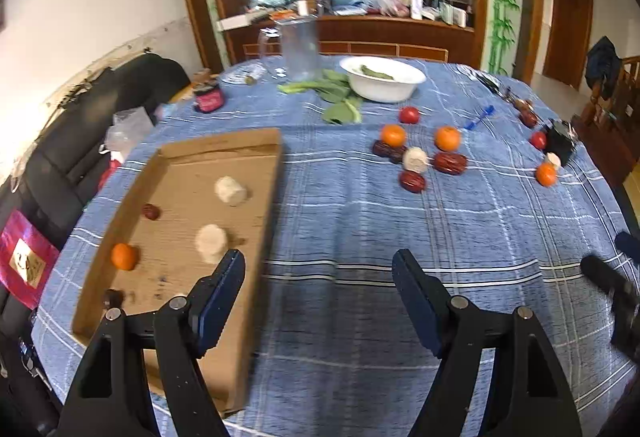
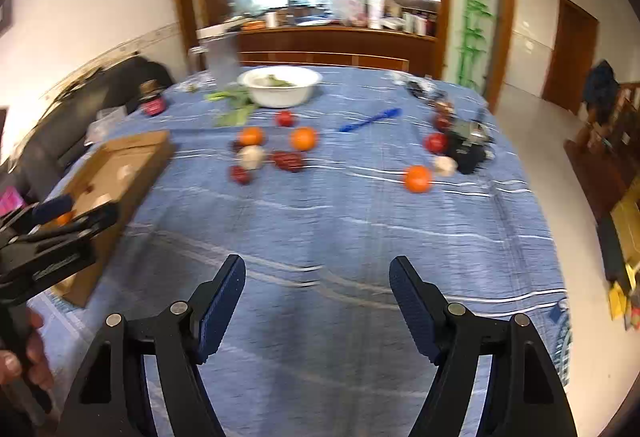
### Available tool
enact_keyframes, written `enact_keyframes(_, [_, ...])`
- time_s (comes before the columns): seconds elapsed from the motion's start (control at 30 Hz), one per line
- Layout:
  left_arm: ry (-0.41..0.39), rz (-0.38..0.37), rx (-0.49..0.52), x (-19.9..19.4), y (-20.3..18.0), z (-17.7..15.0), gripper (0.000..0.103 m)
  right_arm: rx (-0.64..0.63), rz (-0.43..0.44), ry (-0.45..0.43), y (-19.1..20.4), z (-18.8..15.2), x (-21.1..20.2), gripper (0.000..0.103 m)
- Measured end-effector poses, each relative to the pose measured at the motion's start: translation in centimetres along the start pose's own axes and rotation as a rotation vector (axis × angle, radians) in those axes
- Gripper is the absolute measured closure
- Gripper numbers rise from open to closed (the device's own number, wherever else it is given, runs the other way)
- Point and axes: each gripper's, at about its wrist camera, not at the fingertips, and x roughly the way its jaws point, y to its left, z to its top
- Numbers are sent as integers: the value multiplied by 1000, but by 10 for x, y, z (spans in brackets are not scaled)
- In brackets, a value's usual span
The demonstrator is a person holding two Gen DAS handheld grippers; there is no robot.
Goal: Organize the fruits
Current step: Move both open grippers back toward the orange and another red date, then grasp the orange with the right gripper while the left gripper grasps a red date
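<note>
A shallow cardboard tray (image 1: 256, 197) lies at the left of the blue checked tablecloth. In it lie an orange (image 1: 125, 256), two white pieces (image 1: 230, 190) and small dark red dates (image 1: 151, 212). A cluster of oranges (image 1: 393, 135), dates (image 1: 450, 162), a white piece and a red fruit (image 1: 409, 114) lies mid-table. Another orange (image 2: 417, 178) and red fruit (image 2: 436, 142) lie further right. My left gripper (image 1: 319, 277) is open and empty beside the tray's right rim. My right gripper (image 2: 317, 277) is open and empty over bare cloth.
A white bowl (image 1: 382, 77) with greens and loose leaves (image 1: 340, 93) sit at the far side. A clear jug (image 1: 298, 49), a dark jar (image 1: 208, 97), a blue pen (image 2: 370, 120) and a black object (image 2: 468, 149) are on the table. A black sofa is left.
</note>
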Motion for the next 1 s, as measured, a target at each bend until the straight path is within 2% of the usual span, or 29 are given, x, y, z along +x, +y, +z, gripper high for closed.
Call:
enact_keyframes(0.13, [40, -16, 21, 14, -9, 7, 28, 55, -36, 4, -47, 18, 20, 25])
enact_keyframes(0.27, [102, -46, 28, 36, -11, 17, 28, 107, -47, 43, -82, 46, 63, 25])
enact_keyframes(0.43, [121, -39, 54, 58, -19, 37, 28, 131, -32, 95, -95, 60, 111, 25])
enact_keyframes(0.57, [165, -64, 69, 81, -30, 50, 28, 98, -75, 136, -94, 64, 140, 26])
enact_keyframes(0.6, [180, -73, 69, 87, -33, 53, 28, 107, -63, 140, -96, 65, 143, 29])
enact_keyframes(0.67, [207, -87, 67, 102, -39, 57, 28, 112, -35, 135, -97, 65, 147, 60])
enact_keyframes(0.7, [222, -93, 64, 109, -43, 59, 28, 106, -34, 140, -97, 66, 149, 67])
enact_keyframes(0.93, [279, -179, 30, 147, -62, 67, 28, 95, 27, 134, -95, 64, 144, 68])
enact_keyframes(1.0, [280, -204, 15, 156, -65, 69, 32, 105, 44, 133, -96, 64, 143, 68])
